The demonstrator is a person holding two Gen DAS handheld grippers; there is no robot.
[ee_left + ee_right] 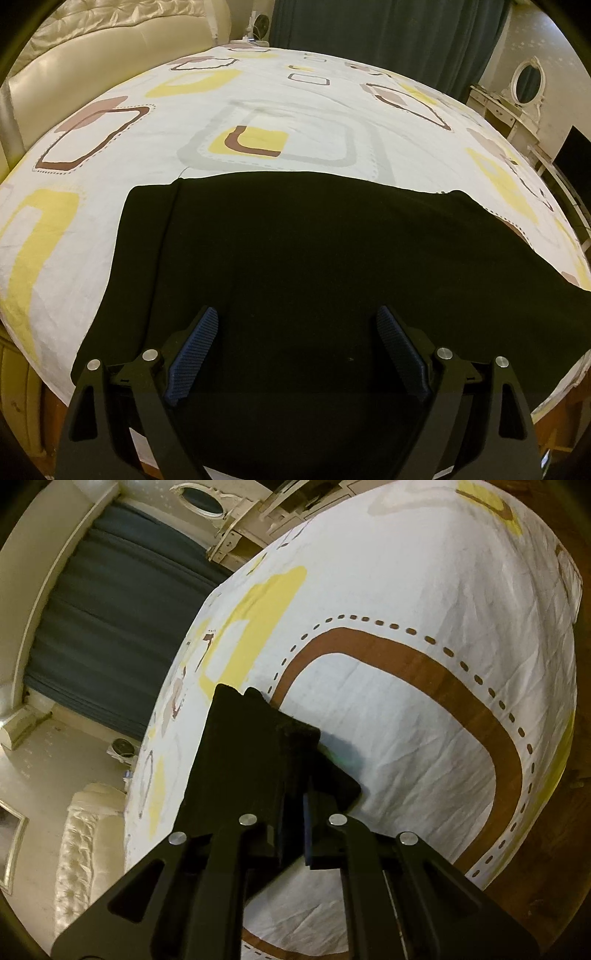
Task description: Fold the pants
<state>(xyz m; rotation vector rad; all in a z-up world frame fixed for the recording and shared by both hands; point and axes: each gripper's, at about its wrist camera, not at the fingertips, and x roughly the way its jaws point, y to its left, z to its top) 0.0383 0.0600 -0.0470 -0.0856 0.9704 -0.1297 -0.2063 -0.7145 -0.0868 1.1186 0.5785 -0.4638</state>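
Black pants [314,266] lie spread flat on the patterned bed sheet [258,110] in the left wrist view, reaching from the bed's near edge to its middle. My left gripper [297,332] is open, its blue-padded fingers [195,350] hovering just above the near part of the pants with nothing between them. In the right wrist view my right gripper [295,812] is shut on an end of the black pants [258,738], which hangs over the fingers above the sheet [406,701].
A cream padded headboard [92,48] stands at the far left. Dark curtains [388,33] hang behind the bed. A white vanity with an oval mirror [528,81] is at the right. The bed's wooden frame [565,417] shows at the near edge.
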